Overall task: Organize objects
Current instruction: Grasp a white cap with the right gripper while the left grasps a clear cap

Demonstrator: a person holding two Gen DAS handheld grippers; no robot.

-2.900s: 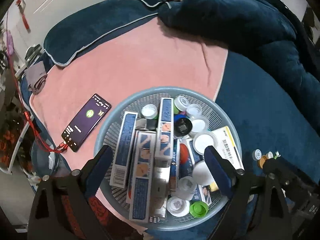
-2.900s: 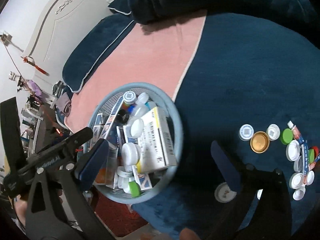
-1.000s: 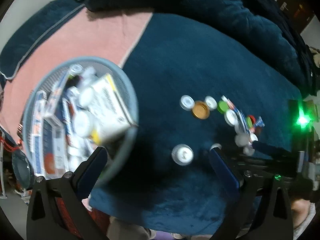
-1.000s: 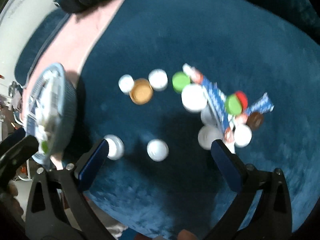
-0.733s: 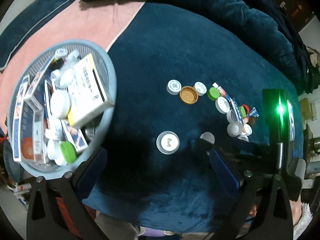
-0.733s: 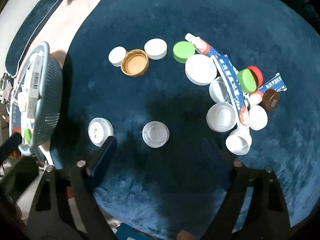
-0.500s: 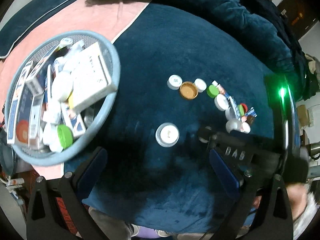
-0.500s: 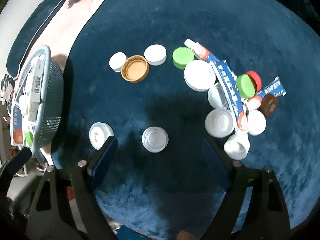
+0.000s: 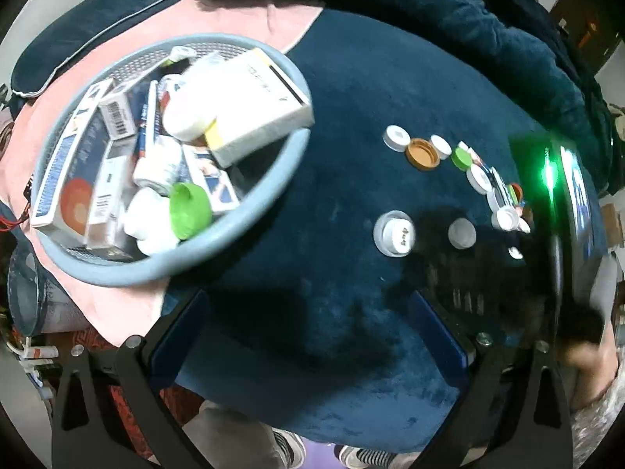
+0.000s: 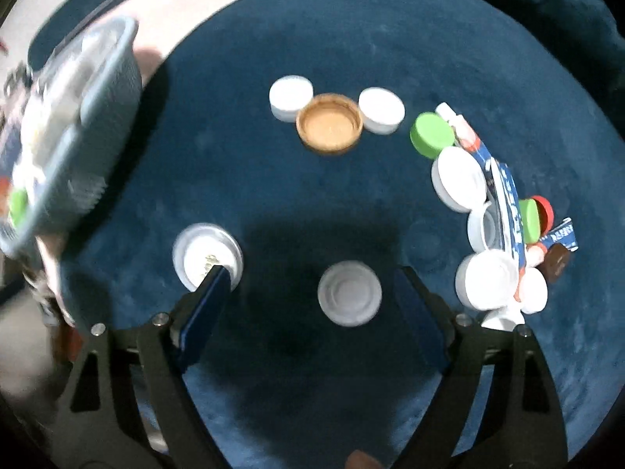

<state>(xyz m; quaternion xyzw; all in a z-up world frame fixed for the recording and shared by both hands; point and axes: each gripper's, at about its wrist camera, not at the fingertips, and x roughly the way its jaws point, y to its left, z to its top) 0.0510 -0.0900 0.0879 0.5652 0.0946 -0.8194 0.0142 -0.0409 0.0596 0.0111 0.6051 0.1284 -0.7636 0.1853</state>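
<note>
The white cap [image 10: 349, 294] lay flat on the blue blanket [image 10: 351, 39], directly between the spread jaws of my right hand-held gripper [image 10: 310, 287], dead ahead and close. It was round, so it offered no long axis to line up with; any squeeze across its rim would do. My right hand-held gripper was open and empty, and clearly nearer to this cap than my left hand-held gripper [image 9: 308, 318], which was also open, holding nothing, and hung back over bare blanket. A second, wider white lid [image 10: 207, 256] sat just beyond my right gripper's left fingertip. Farther off lay a tan cap [image 10: 330, 128], hollow side up, and a curved row of white and green caps. The caps looked like hard, smooth plastic; the blanket was soft plush. The grey basket [image 9: 250, 230], full of boxes and bottles, stood well to the left.
</note>
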